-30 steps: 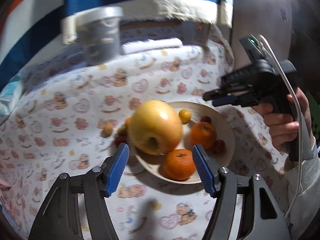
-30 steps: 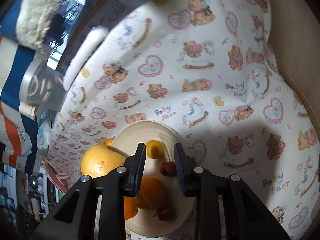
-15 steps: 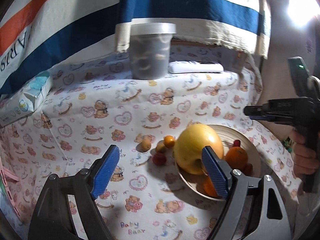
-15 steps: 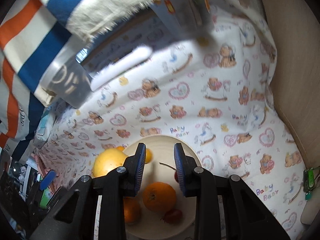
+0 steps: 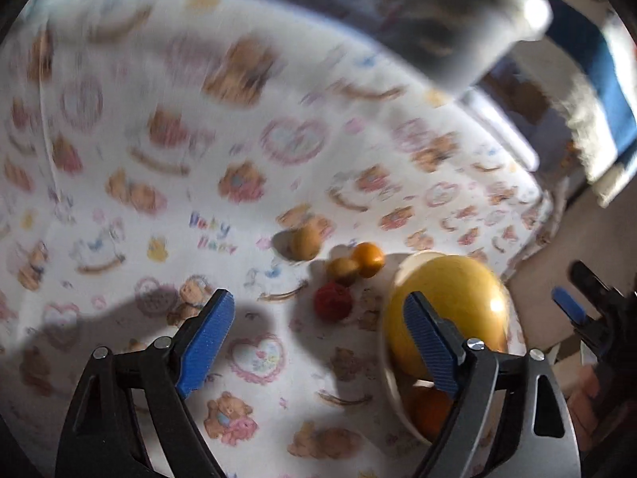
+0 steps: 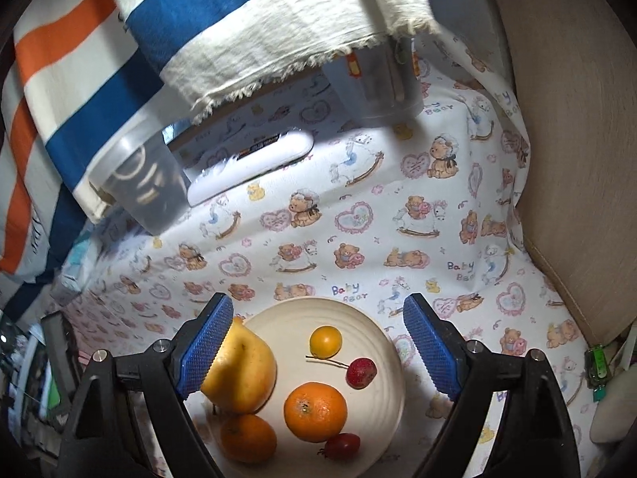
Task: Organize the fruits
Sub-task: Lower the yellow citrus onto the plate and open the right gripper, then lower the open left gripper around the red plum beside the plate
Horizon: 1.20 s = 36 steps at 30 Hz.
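Note:
A cream plate [image 6: 358, 308] holds a large yellow fruit [image 6: 243, 374], two oranges [image 6: 315, 406], a small yellow-orange fruit [image 6: 325, 341] and two small red fruits [image 6: 361, 372]. My right gripper [image 6: 318, 352] hovers above the plate, jaws opening wide with nothing between them. In the blurred left wrist view, two brownish small fruits [image 5: 304, 242], a small orange one [image 5: 368, 259] and a red one [image 5: 332, 306] lie on the cloth left of the plate [image 5: 414, 258]. My left gripper [image 5: 318, 342] hangs just short of them, jaws closing slightly, empty.
A grey lidded tub [image 6: 147, 183], a white flat device [image 6: 251, 163] and a clear container [image 6: 378, 83] stand at the back under a striped blanket [image 6: 199, 40]. A beige cushion [image 6: 577, 159] borders the right side. A tissue pack [image 6: 71, 271] sits far left.
My left gripper swung from over the plate leftward and down toward the loose fruits, rolling as it went. My right gripper rose a little and its jaws opened wide.

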{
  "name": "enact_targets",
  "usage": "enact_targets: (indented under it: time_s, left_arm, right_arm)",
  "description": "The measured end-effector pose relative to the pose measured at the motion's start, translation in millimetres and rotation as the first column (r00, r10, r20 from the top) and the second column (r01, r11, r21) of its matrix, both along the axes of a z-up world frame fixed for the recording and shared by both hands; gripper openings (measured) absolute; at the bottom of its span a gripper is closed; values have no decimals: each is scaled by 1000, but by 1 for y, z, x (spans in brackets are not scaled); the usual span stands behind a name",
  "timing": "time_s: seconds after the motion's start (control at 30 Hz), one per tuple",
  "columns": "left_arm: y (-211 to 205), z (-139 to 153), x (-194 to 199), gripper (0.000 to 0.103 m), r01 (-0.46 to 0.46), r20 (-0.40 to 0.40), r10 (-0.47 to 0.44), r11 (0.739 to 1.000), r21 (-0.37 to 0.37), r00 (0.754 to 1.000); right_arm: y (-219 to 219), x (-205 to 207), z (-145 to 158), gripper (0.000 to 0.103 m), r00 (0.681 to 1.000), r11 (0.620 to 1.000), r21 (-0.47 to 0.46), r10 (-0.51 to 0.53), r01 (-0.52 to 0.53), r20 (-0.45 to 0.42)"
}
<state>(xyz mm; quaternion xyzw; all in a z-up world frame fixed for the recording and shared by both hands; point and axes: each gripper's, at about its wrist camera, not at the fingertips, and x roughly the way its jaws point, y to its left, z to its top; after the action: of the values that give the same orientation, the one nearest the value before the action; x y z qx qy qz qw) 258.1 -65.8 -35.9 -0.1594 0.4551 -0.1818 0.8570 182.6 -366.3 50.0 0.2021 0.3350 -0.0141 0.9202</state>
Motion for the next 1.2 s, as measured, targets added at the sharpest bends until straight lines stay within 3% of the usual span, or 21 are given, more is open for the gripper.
enact_targets:
  time_s: [0.07, 0.13, 0.3, 0.4, 0.57, 0.7, 0.93, 1.03, 1.2]
  left_arm:
    - [0, -10, 4, 57, -1, -32, 2, 1000, 7, 999]
    - [-1, -12, 4, 53, 22, -39, -22, 1000, -18, 999]
    - [-17, -4, 1, 52, 37, 3, -38, 998, 56, 999]
    - [-27, -4, 10, 46, 38, -13, -37, 995, 96, 999]
    - [-37, -9, 20, 35, 24, -40, -21, 997, 73, 999]
    - [-50, -5, 18, 35, 46, -16, -45, 993, 110, 999]
    - [-58, -12, 19, 36, 33, -48, -26, 989, 147, 999]
    - [-55, -13, 20, 26, 41, -59, -35, 993, 113, 998]
    - [-57, -4, 12, 26, 49, -16, -47, 984, 171, 999]
  right_arm:
    - [4, 0, -1, 89, 1000, 1000, -20, 13, -14, -4]
    - [8, 1, -3, 89, 1000, 999, -40, 15, -16, -9]
    - [14, 4, -5, 89, 999, 998, -56, 29, -30, -25]
    - [13, 3, -5, 89, 999, 998, -58, 27, -29, -25]
    - [9, 1, -2, 89, 1000, 999, -46, 20, -21, -16]
    - [8, 1, -3, 89, 999, 999, -40, 24, -25, -22]
    - [6, -1, -1, 89, 1000, 999, -40, 21, -21, -16]
    - [4, -1, -2, 89, 1000, 999, -31, 16, -16, -19]
    - [1, 0, -4, 89, 1000, 1000, -24, 5, -6, -31]
